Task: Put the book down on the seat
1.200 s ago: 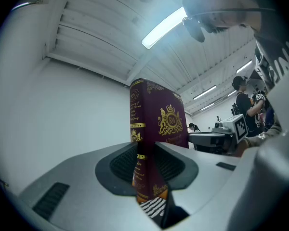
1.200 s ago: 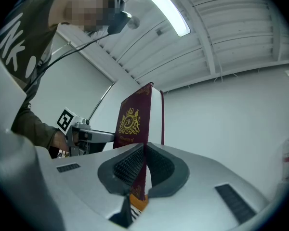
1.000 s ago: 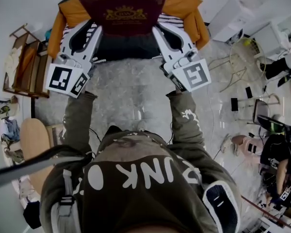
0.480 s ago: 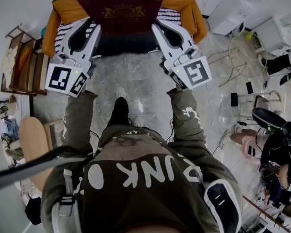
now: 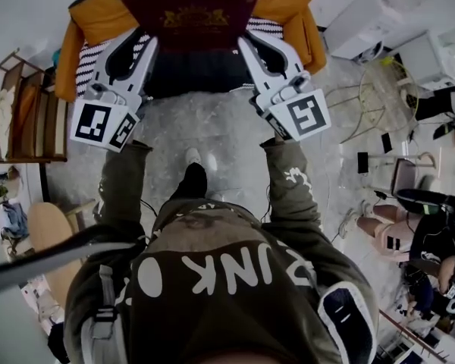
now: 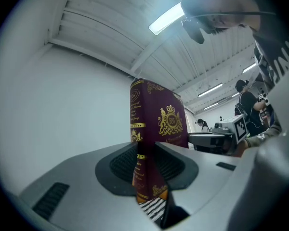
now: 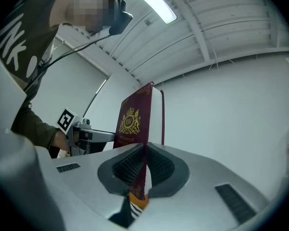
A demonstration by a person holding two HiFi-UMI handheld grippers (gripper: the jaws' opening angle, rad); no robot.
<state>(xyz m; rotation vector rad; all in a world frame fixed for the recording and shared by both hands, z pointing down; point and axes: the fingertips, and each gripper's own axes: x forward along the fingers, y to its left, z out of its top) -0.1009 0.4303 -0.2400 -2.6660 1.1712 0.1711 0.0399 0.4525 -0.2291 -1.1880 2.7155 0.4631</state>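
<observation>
Wooden shelving (image 5: 30, 120) stands at the far left of the head view, on a pale glossy floor (image 5: 205, 127). Next along, an orange throw (image 5: 98, 21) hangs over the chair's left side, with black-and-white striped fabric (image 5: 87, 55) beneath it.

The left gripper (image 5: 144, 42) reaches up and forward, its marker cube (image 5: 98, 123) nearest the person's sleeve. In the left gripper view its jaws (image 6: 147, 167) are closed on the lower corner of the book (image 6: 159, 124), both ribbed pads pressed flat against the covers, the spine towards the camera.

The book (image 5: 188, 17) is a maroon hardback with a gold crest. It is held between the two grippers, cover towards the head camera, above the dark seat cushion (image 5: 197, 74) and not touching it. The striped fabric shows just under the book's bottom edge in both gripper views.

The right gripper (image 5: 246, 42) mirrors the left one, its marker cube (image 5: 303, 116) by the right sleeve. In the right gripper view the jaws (image 7: 145, 170) are clamped on the opposite edge of the book (image 7: 134, 121), with the cover pinched between the pads.

Below the grippers, the person's dark shoe (image 5: 191, 180) is on the floor in front of the chair. Further right stand a wire-frame stool (image 5: 364, 105) and white cabinets (image 5: 364, 21).
</observation>
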